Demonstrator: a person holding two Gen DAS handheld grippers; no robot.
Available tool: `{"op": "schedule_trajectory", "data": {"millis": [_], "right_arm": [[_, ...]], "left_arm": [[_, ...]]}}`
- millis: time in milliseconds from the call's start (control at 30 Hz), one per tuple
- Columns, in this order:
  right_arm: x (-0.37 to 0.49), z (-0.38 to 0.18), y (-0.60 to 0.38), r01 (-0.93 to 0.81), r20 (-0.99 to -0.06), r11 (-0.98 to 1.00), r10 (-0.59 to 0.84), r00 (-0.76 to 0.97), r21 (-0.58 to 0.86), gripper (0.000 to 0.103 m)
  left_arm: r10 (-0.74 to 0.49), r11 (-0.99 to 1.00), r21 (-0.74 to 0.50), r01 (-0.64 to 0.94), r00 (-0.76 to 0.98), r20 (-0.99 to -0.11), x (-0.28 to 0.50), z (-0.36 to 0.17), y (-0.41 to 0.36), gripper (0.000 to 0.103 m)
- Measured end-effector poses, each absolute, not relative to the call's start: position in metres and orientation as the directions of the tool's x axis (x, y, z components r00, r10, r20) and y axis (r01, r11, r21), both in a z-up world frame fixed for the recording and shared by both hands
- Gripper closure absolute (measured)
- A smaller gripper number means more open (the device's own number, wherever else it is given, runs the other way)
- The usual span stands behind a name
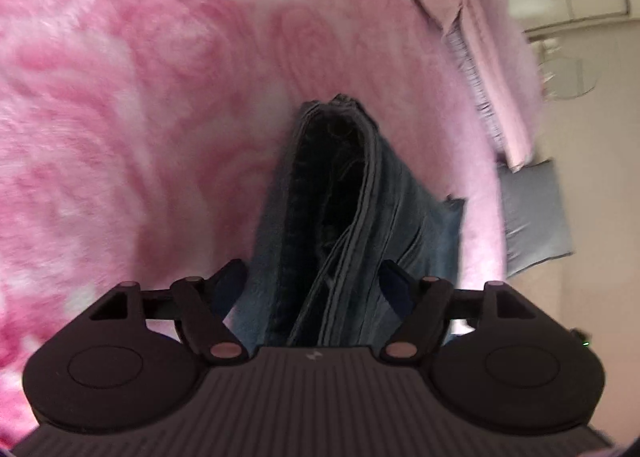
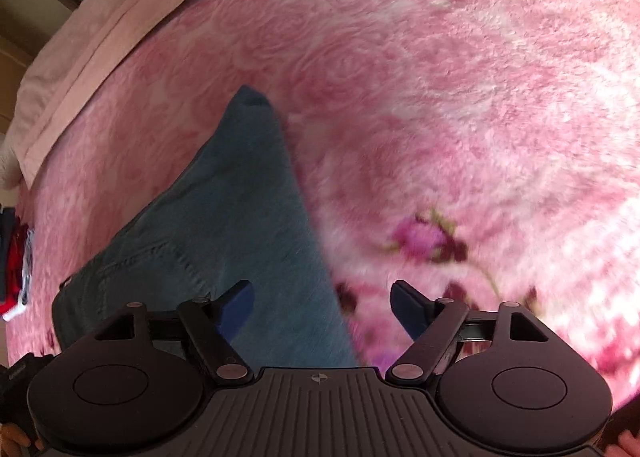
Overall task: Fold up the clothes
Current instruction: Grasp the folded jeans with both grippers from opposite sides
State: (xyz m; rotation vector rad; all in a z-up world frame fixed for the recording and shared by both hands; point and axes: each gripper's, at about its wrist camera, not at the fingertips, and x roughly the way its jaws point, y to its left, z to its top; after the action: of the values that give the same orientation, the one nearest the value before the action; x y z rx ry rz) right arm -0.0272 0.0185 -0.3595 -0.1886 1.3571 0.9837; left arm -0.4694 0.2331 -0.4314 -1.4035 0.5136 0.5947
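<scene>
Blue jeans lie folded lengthwise on a fluffy pink blanket, their stacked seam edges running away from my left gripper. That gripper's jaws stand wide, one on each side of the near end of the jeans, and the pads do not visibly press the cloth. In the right wrist view the jeans stretch from the lower left toward the middle. My right gripper hangs open above their right edge, its left finger over the denim and its right finger over the blanket. It holds nothing.
A pale pink sheet lies bunched along the far edge of the bed, also seen as the sheet. A grey cushion sits on the floor beside the bed. Red and dark clothes lie at the left edge.
</scene>
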Motion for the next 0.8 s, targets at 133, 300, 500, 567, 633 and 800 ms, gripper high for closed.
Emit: {"op": "schedule_trajectory", "data": {"millis": [133, 300, 500, 567, 633, 800], "right_arm": [[-0.008, -0.386, 0.020, -0.624, -0.812, 0.567, 0.549, -0.201, 0.538, 0.024], [0.007, -0.402, 0.026, -0.601, -0.710, 0.453, 0.640, -0.294, 0.658, 0.024], [0.005, -0.415, 0.051, -0.592, -0.639, 0.347, 0.657, -0.401, 0.728, 0.049], [0.003, -0.416, 0.052, -0.586, -0.643, 0.360, 0.656, -0.395, 0.726, 0.056], [0.002, -0.415, 0.047, -0.577, -0.659, 0.396, 0.658, -0.364, 0.714, 0.080], [-0.011, -0.393, 0.043, -0.534, -0.644, 0.422, 0.684, -0.343, 0.733, 0.090]], "left_arm": [[0.088, 0.024, -0.789, -0.614, 0.788, -0.610, -0.468, -0.443, 0.240, 0.031], [0.088, 0.074, -0.784, -0.617, 0.787, -0.611, -0.453, -0.444, 0.245, 0.032], [0.109, 0.084, -0.794, -0.602, 0.798, -0.593, -0.447, -0.445, 0.245, 0.053], [0.116, 0.096, -0.792, -0.603, 0.797, -0.593, -0.447, -0.441, 0.243, 0.060], [0.123, 0.108, -0.789, -0.604, 0.796, -0.593, -0.446, -0.438, 0.240, 0.066], [0.129, 0.144, -0.772, -0.619, 0.785, -0.605, -0.447, -0.418, 0.235, 0.073]]}}
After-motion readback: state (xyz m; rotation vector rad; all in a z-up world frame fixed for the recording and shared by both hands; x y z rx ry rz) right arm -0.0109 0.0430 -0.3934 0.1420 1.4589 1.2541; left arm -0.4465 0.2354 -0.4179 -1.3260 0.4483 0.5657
